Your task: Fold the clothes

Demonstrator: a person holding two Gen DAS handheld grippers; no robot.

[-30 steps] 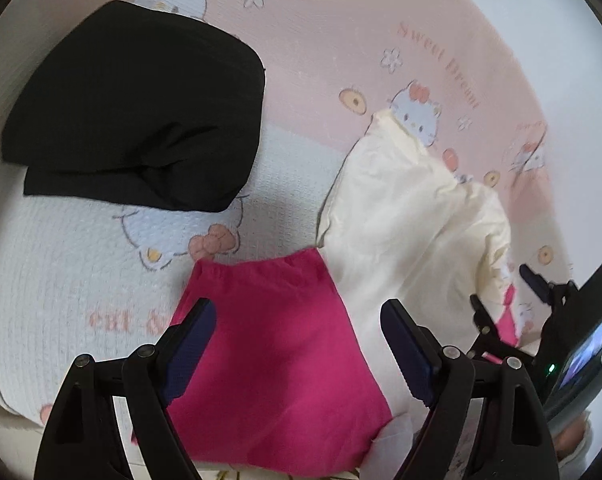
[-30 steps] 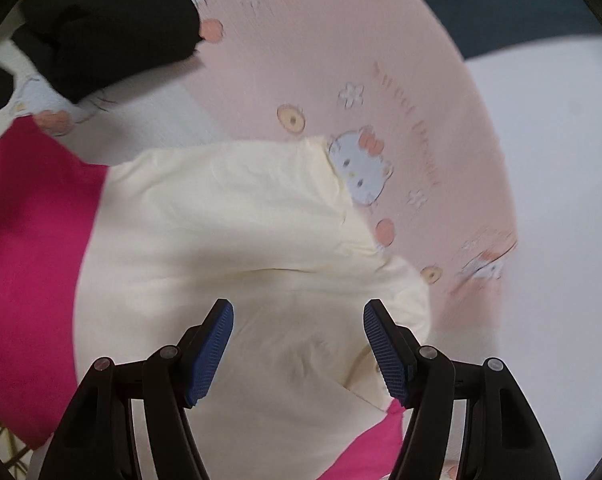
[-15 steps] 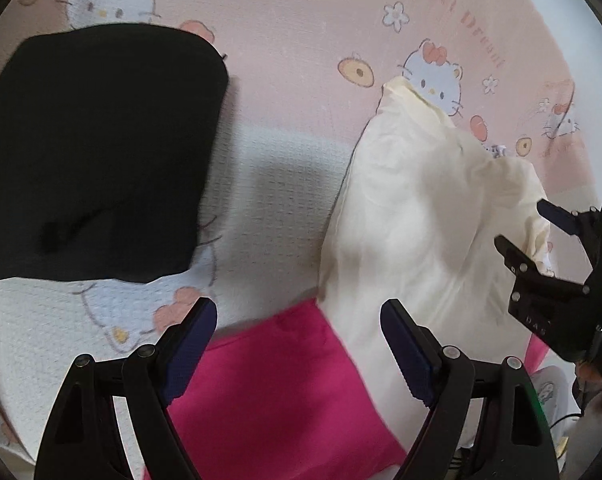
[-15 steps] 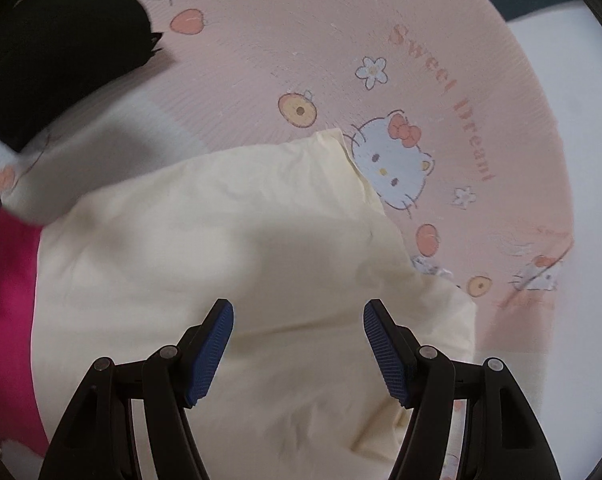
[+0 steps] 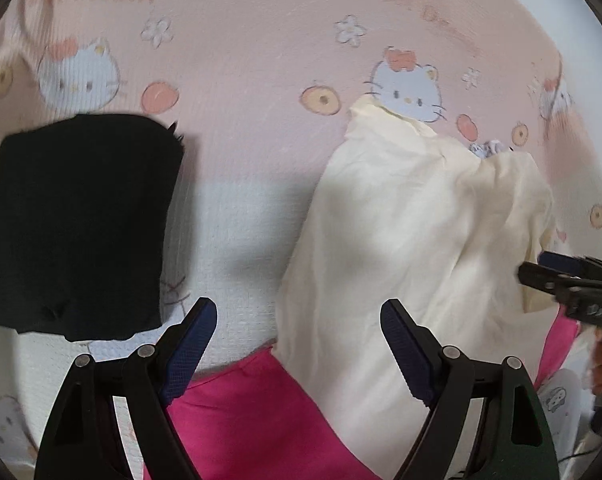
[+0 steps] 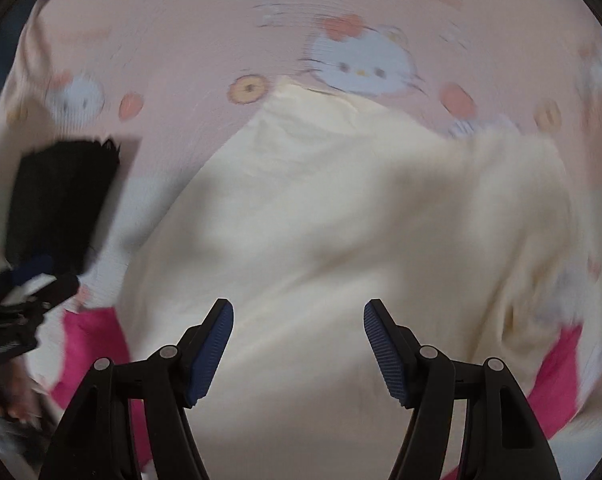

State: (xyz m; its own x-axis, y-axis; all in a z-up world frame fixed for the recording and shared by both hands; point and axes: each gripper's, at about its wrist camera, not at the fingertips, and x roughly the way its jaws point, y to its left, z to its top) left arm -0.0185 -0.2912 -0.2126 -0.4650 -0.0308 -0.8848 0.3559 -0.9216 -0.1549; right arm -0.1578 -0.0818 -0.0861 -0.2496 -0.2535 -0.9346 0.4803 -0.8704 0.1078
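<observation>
Clothes are partly done: 1 black garment lies folded near the left edge of the cartoon-cat blanket, while the cream garment and pink garment sprawl unfolded mid-blanket under the left gripper and right gripper, both wide apart and empty.

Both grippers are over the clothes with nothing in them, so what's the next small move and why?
Probably lower the right gripper onto the cream garment and pinch its near edge. Both it and the left gripper are open and empty, and the cream piece lies crumpled on top of the pink garment, so it comes first.
</observation>
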